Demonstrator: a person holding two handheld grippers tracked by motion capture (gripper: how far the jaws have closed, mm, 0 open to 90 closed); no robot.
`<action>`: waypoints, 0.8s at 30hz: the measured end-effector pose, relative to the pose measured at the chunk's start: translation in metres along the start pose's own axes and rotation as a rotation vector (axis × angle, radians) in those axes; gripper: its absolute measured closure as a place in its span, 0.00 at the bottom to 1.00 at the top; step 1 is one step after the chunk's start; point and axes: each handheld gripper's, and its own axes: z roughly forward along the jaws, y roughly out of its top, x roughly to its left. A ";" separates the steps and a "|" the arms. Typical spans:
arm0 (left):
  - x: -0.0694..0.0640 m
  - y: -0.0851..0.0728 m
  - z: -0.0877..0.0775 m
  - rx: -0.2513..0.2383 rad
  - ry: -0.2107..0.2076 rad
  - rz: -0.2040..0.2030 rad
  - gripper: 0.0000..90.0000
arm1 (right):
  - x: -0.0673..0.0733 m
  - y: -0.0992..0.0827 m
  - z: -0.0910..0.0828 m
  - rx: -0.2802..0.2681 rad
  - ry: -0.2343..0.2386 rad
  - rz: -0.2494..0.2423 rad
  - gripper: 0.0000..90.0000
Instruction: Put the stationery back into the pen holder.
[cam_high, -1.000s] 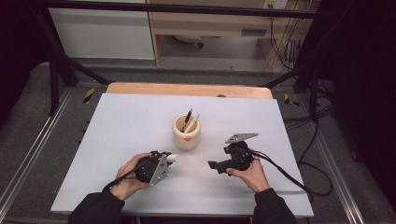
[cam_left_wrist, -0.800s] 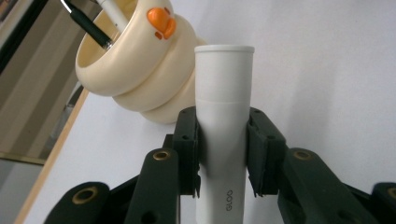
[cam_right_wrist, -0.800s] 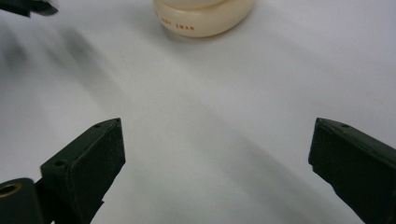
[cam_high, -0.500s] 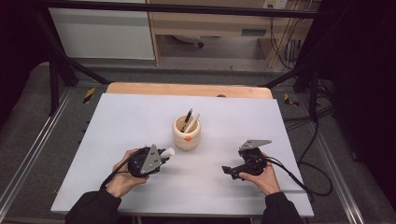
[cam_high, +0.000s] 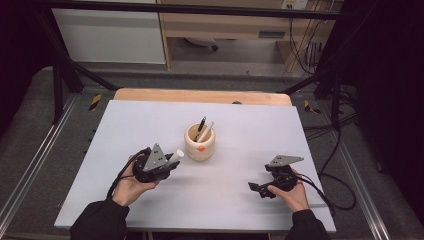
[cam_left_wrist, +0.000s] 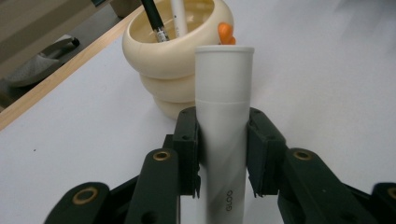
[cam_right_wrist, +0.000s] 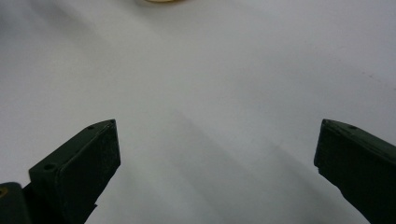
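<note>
Jaws of left gripper (cam_left_wrist: 223, 154) clamp white tube (cam_left_wrist: 224, 116) upright.

Black sleeves to wrists; left gripper (cam_high: 172, 167), right gripper (cam_high: 256, 189) – matte black bodies, grey three-cornered top plates, black trailing cables, brass-ringed pivot holes, blocky black jaws.

White table (cam_high: 150, 125), wood far edge; cream ringed pen cup (cam_high: 200, 148) standing centre
</note>
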 end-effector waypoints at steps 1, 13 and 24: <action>0.001 0.001 0.000 0.005 0.004 -0.011 0.75 | -0.001 -0.001 -0.001 0.001 -0.006 0.004 0.01; 0.016 0.010 -0.004 -0.013 0.019 -0.155 0.75 | -0.004 -0.008 -0.006 -0.001 -0.019 0.014 0.01; 0.026 0.030 -0.002 -0.044 0.024 -0.219 0.75 | -0.004 -0.009 -0.005 0.000 -0.019 0.011 0.01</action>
